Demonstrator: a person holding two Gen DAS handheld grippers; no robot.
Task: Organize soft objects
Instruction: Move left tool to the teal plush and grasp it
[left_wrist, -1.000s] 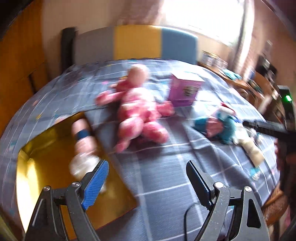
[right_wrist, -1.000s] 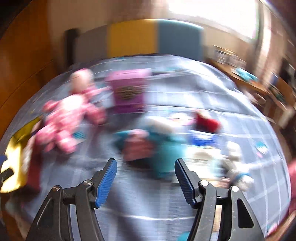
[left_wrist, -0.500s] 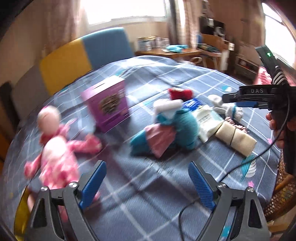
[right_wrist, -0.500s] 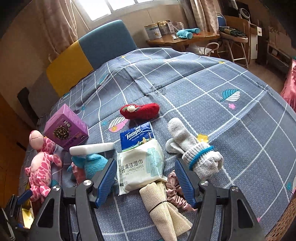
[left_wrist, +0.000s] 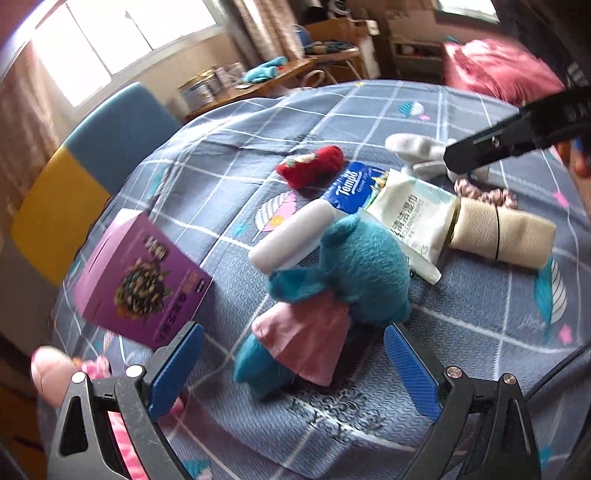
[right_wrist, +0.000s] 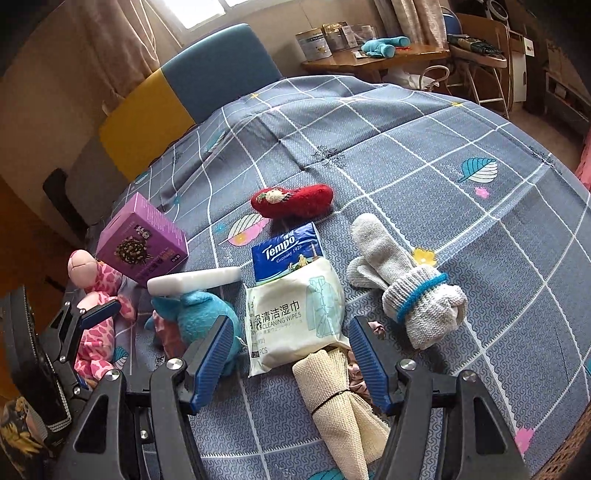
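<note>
My left gripper (left_wrist: 295, 369) is open just in front of a teal plush with a pink skirt (left_wrist: 332, 280), which lies on the grey checked cloth (left_wrist: 480, 314). My right gripper (right_wrist: 291, 354) is open, low over a beige rolled cloth (right_wrist: 332, 398) and a white wipes pack (right_wrist: 295, 314). White knit gloves (right_wrist: 406, 280), a red strawberry plush (right_wrist: 291, 199) and a pink giraffe plush (right_wrist: 96, 321) lie around. The left gripper (right_wrist: 74, 332) shows at the left of the right wrist view.
A purple box (left_wrist: 140, 284) stands left of the teal plush. A blue Tempo tissue pack (right_wrist: 284, 251) and a white bar (right_wrist: 192, 280) lie mid-table. A pink scrunchie (left_wrist: 484, 192) lies by the beige roll. A chair (right_wrist: 184, 96) stands behind the table.
My left gripper swung right, away from the yellow tray and the pink giraffe, and closed in on the teal plush. My right gripper moved slightly nearer the beige roll. Both stayed open.
</note>
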